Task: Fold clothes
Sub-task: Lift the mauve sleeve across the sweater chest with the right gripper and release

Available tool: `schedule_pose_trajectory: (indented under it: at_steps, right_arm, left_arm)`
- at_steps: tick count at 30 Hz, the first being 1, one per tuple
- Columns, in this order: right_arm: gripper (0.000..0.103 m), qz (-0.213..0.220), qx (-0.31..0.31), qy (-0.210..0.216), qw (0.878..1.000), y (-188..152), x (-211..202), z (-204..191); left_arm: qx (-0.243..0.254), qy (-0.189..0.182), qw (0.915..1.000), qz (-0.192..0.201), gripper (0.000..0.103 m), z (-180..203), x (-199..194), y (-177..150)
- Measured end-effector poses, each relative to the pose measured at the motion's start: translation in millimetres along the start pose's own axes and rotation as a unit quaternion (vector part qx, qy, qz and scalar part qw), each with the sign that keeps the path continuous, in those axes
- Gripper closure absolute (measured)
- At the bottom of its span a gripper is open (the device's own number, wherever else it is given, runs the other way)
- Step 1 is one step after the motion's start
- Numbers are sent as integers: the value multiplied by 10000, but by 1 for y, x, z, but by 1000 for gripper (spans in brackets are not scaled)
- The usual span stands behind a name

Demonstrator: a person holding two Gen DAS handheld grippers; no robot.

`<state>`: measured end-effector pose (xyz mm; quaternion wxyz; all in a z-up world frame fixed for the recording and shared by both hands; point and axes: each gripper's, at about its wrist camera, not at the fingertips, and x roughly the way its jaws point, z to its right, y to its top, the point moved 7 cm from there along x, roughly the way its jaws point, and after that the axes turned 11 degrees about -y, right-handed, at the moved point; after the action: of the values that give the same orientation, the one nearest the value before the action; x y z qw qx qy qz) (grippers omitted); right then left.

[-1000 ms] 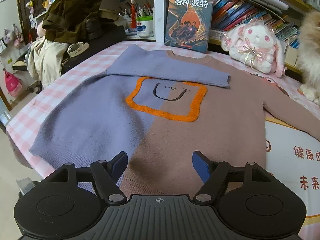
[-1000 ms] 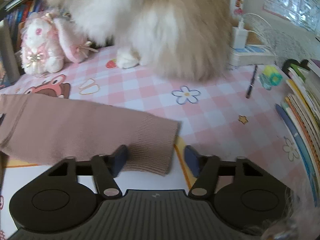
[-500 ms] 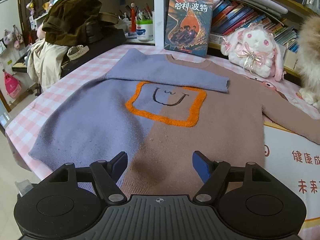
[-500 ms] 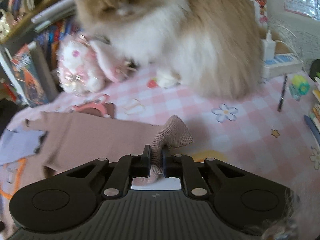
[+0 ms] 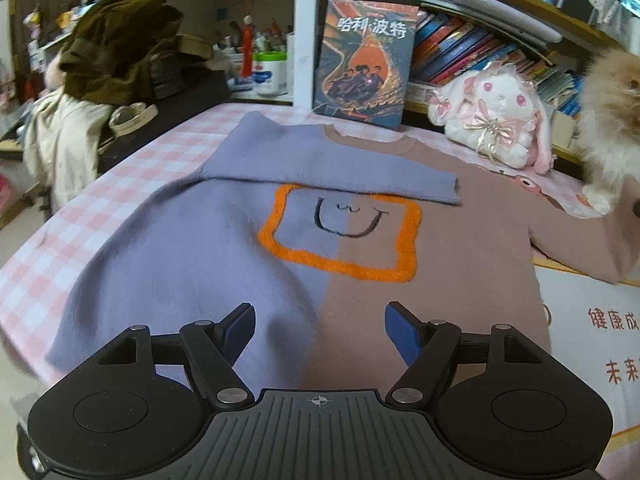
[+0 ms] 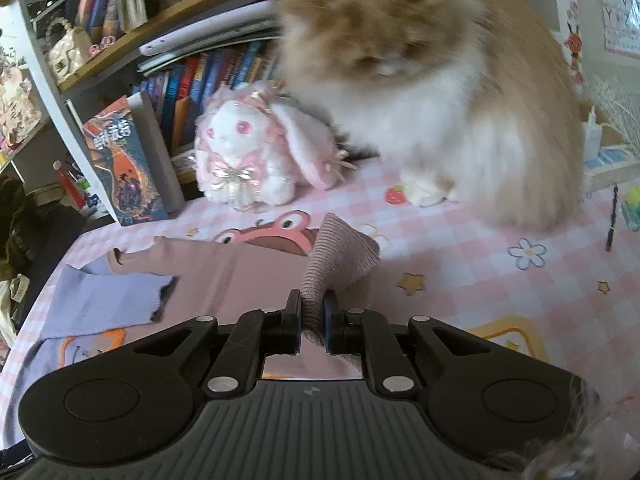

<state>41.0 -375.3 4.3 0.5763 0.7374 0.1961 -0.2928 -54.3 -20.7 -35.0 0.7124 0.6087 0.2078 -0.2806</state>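
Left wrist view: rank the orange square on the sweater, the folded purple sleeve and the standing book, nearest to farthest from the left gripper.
1. Orange square, mid-sweater, just ahead of the left gripper.
2. Purple sleeve, folded across the chest behind it.
3. Book, upright against the shelf.

A: The sweater (image 5: 224, 264) looks like soft, fuzzy matt knit; its brown cuff (image 6: 340, 256) is ribbed.

B: The tablecloth (image 6: 500, 288) seems smooth, slightly shiny; the left gripper (image 5: 320, 330) is matt black ribbed plastic with shiny metal pins; the book (image 5: 362, 66) cover is glossy.
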Motion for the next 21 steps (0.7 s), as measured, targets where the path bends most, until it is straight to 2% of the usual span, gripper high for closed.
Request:
schedule_pose_trajectory:
  at_steps: [5,11,21]
  right_arm:
    - [93,127,-79,-54,9999,0,-6,-54]
    - [93,347,-307,21,9989,4,-11,-136]
    - [93,473,-599,309,9966,1,3,-274]
  left_arm:
    - [437,-529,9976,54,29,-29,-3,16]
    - [983,-1007,9900,66,29,-62,-8,23]
    - [1159,-1274,9850,130,28,-111,-19,32]
